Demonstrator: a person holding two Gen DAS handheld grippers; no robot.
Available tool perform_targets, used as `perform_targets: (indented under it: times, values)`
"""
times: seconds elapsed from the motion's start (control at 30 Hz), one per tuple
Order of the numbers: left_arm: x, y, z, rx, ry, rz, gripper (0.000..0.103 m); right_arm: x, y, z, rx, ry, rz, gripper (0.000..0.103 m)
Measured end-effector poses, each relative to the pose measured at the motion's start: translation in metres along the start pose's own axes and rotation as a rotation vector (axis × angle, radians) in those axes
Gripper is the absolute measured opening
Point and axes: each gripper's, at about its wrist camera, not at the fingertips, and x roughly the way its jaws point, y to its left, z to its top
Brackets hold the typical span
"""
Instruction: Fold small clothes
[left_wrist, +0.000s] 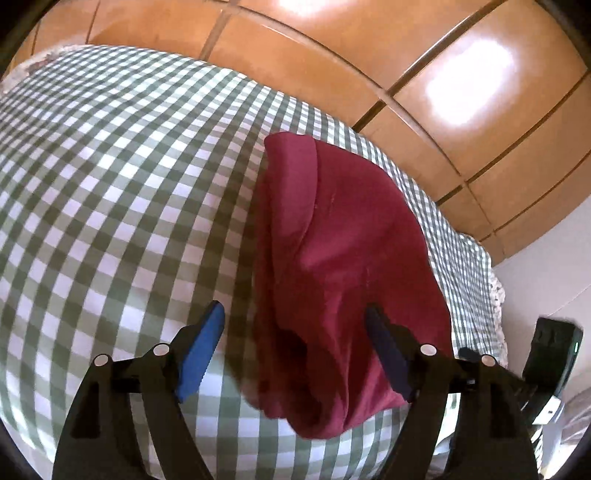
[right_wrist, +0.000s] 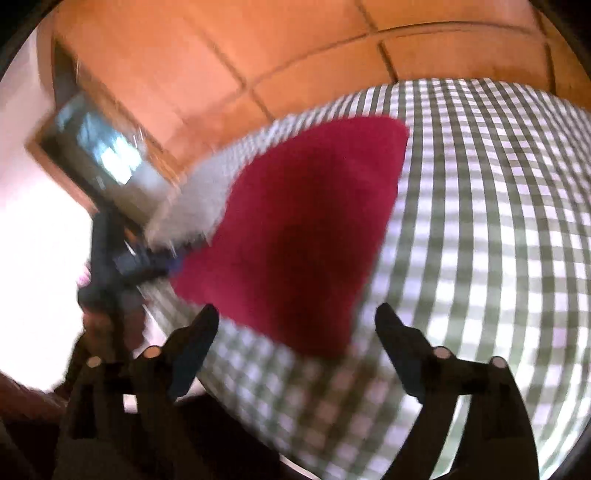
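Where gingham cloth (left_wrist: 110, 192) spreads, rumpled crimson garment (left_wrist: 343, 258).

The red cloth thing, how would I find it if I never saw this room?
Look for the big bed with the green-and-white checked cover, in front of the orange wooden panels. The dark red garment lies rumpled on it near one edge. It is the only plain, solid-coloured thing on all those checks.

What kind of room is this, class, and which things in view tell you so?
Probably a bedroom: a checked bedsheet covers a broad soft surface, a dark red garment lies on it, and wooden wardrobe-like panels stand behind.
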Motion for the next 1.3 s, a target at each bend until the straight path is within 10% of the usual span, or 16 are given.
perform_targets:
  times: [0.17,0.47,0.77,1.17,1.3]
  values:
    - [0.023,0.007,0.002,-0.026,0.037,-0.012,0.063,0.026,-0.033,0.048,0.131,-0.047,-0.007,0.089]
    - [0.039,0.030,-0.001,-0.071,0.077,-0.166,0.043,0.126,-0.056,0.076,0.231,0.127,0.067,0.077]
    - [0.027,-0.004,-0.002,0.042,0.062,-0.255,0.032,0.094,-0.020,0.079,0.111,-0.006,-0.028,0.049]
    - [0.115,-0.203,0.016,0.390,0.207,-0.413,0.026,-0.076,-0.102,0.049,0.271,-0.334,-0.208,0.049]
    - [0.163,-0.272,0.008,0.519,0.262,-0.348,0.026,-0.100,-0.150,0.035,0.351,-0.355,-0.326,0.050]
